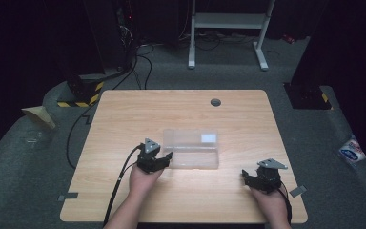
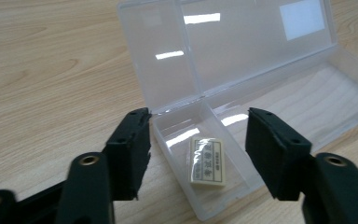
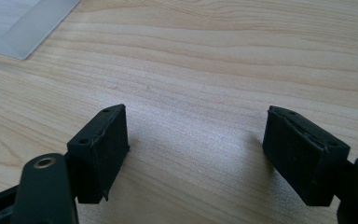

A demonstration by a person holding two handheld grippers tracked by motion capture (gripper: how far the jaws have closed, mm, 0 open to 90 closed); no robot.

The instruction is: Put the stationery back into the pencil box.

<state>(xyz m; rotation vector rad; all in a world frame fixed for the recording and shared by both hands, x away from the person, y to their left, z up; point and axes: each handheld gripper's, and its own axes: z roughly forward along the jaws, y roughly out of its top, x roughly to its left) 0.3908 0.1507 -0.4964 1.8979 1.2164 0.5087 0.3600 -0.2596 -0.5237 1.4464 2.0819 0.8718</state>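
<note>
Left gripper view catches a small cream printed eraser (image 2: 207,161) lying in the clear plastic hinged box (image 2: 279,100); left gripper (image 2: 198,149) jaws sit apart around that end, gripping nothing. Right gripper (image 3: 196,154) gapes wide over bare wooden tabletop (image 3: 205,70).

A small cream eraser (image 2: 207,161) lies flat inside the open clear plastic case (image 2: 279,88).
</note>
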